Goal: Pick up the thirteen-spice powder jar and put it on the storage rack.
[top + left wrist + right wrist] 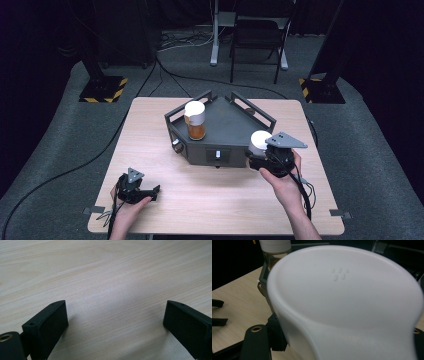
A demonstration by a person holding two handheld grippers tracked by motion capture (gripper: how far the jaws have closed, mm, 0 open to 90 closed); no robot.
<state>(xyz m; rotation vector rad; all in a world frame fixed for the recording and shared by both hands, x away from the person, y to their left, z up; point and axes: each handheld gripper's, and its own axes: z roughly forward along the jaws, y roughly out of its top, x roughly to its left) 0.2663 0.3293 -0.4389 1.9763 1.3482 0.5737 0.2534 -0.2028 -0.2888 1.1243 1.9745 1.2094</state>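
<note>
1. The white-capped jar (259, 142) is pinched by the right gripper (264, 159) at the dark tray's (227, 125) front right corner; a lift or placement is judged in hand.
2. The left gripper (148, 193) is held spread over the table's (210, 195) front left corner.
3. Next, clearance over the tray rail is called for; the amber jar (195, 120) stands at the tray's left edge.

Light wooden table (165, 150) on grey carpet (60, 145); dark angular metal tray (225, 127) with railed rim at far centre of tabletop. Amber jar with white lid (195, 120) upright on tray's left part. Black cable (65, 172) trailing across floor at left. Yellow-and-black striped stand bases (103, 89) far left and far right. Dark chair (257, 35) and grey desk leg (215, 37) beyond
</note>
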